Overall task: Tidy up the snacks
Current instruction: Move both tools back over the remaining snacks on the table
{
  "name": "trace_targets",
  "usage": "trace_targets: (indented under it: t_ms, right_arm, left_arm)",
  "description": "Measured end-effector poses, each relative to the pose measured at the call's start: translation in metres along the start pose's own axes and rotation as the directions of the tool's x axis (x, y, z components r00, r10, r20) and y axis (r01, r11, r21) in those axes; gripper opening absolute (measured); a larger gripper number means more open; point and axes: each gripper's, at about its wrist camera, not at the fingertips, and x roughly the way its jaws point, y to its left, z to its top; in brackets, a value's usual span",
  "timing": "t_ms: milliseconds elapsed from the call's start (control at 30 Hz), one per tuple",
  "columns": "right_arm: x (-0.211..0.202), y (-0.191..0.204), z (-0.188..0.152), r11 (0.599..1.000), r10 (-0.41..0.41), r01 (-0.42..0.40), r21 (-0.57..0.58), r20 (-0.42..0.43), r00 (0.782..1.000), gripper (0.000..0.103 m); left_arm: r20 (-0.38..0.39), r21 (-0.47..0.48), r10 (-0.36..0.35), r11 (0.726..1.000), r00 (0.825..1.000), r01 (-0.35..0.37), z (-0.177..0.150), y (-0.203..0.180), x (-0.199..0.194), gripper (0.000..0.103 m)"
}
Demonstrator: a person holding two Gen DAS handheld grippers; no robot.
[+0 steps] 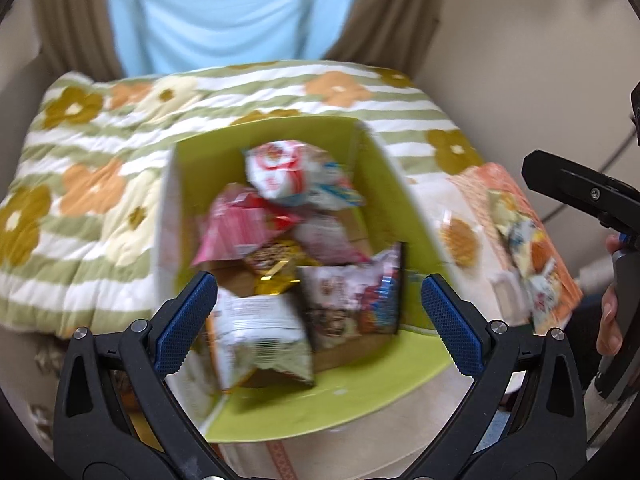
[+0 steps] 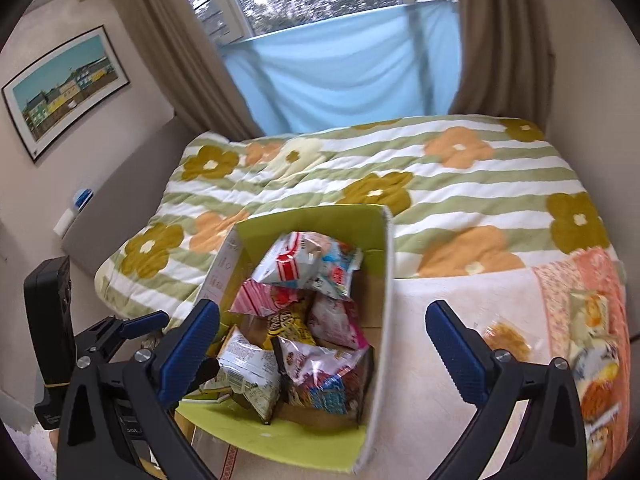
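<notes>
Left gripper [image 1: 318,316] agape, snack box [image 1: 384,184] beneath

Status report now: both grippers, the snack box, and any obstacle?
Left gripper open, empty, over the green box. Right gripper open, empty. Snack packets piled inside; a few snacks outside. Nothing in the way.

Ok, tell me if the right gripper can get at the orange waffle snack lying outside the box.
Probably yes. The right gripper is open and empty, and the waffle snack lies uncovered on the cloth beside the box, nothing between them.
</notes>
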Motion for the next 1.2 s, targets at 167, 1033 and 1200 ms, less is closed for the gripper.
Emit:
trace_targets:
  t_ms: [167,1033,1200]
  right_arm:
    - [-0.042,-0.030,-0.015,0.994,-0.095,0.093,0.055,0.035,0.995,0.103]
    - [-0.148,-0.271,-0.151,0.973,-0.175,0.189,0.132,-0.115,0.978,0.103]
    - [-0.121,-0.291,-0.169,0.984,-0.126,0.145,0.102,-0.170,0.977,0.103]
  left_arm:
    - [-0.005,0.049,-0.066,0.997,0.998,0.066,-0.006,-0.038,0.000,0.101]
    - [-0.176,-0.007,-0.083,0.996,0.981,0.083,-0.051,-0.278,0.080,0.101]
    - [-0.233,0.026,-0.037,0.999,0.972,0.044,-0.066,-0.304,0.116,0.101]
